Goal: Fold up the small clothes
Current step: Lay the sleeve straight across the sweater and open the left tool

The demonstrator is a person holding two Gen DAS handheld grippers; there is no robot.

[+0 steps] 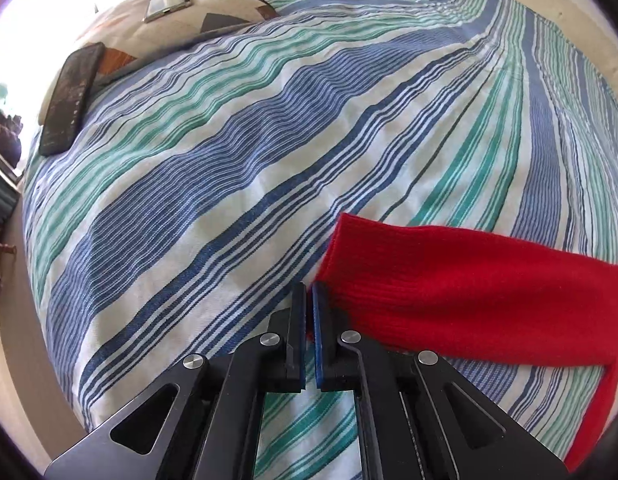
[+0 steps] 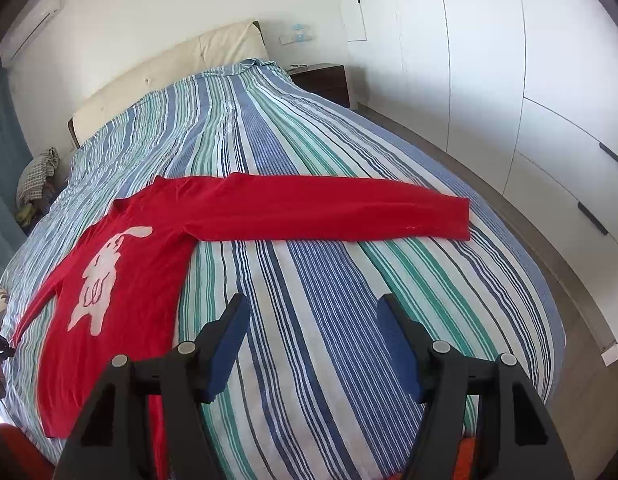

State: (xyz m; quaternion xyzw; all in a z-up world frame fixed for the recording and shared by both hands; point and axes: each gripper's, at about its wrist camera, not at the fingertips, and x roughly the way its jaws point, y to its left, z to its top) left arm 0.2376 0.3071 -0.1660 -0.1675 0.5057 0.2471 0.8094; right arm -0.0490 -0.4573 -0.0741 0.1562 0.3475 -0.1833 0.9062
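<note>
A small red sweater [image 2: 121, 280] with a pale animal figure lies flat on the striped bedspread [image 2: 349, 300]. One sleeve [image 2: 329, 208] stretches out to the right. In the left wrist view the other sleeve [image 1: 469, 288] lies across the spread, and my left gripper [image 1: 308, 300] is shut on the corner of its ribbed cuff; a sliver of red shows between the pads. My right gripper [image 2: 313, 320] is open and empty, held above the spread in front of the outstretched sleeve.
A patterned cushion [image 1: 169, 28] with a silver phone [image 1: 167, 2] and a dark phone [image 1: 71, 96] lie at the bed's far left. A headboard [image 2: 169, 76], a nightstand [image 2: 323, 80] and white wardrobes [image 2: 529, 100] bound the bed.
</note>
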